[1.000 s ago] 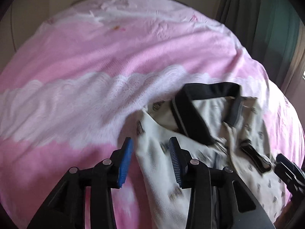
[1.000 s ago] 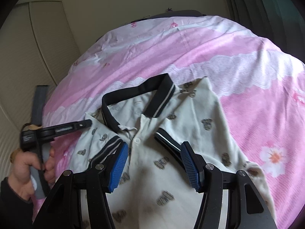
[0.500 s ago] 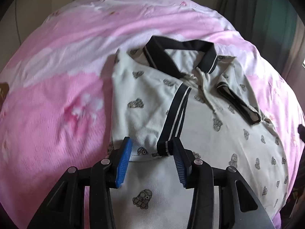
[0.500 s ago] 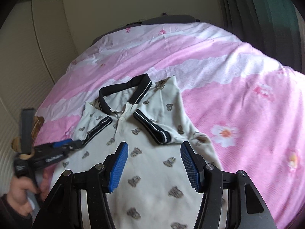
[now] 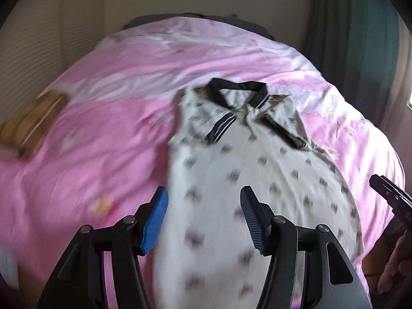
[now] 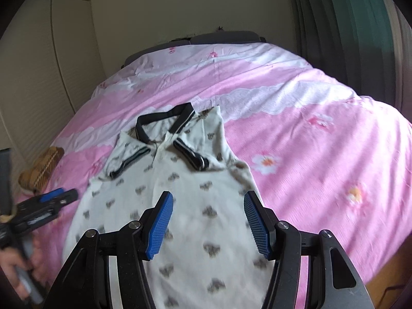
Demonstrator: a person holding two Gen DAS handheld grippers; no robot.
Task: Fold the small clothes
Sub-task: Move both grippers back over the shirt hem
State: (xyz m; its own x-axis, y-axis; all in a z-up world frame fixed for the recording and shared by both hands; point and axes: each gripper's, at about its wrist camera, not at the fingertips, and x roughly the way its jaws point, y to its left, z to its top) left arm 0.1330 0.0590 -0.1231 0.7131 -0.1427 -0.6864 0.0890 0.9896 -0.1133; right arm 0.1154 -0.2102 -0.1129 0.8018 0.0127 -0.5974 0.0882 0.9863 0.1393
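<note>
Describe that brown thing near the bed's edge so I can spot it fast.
Start at the pink floral bedspread and find the white polo shirt lying on it. Look past the shirt's sleeve toward the wardrobe-side edge of the bed: the tan plaid cloth item lies there, apart from the shirt. It is the only brown, checked thing on the bed.

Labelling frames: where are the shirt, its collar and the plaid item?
shirt (image 6: 195,221): right wrist view, front panel.
collar (image 6: 164,116): right wrist view, back band.
plaid item (image 6: 42,170): right wrist view, top face.
</note>
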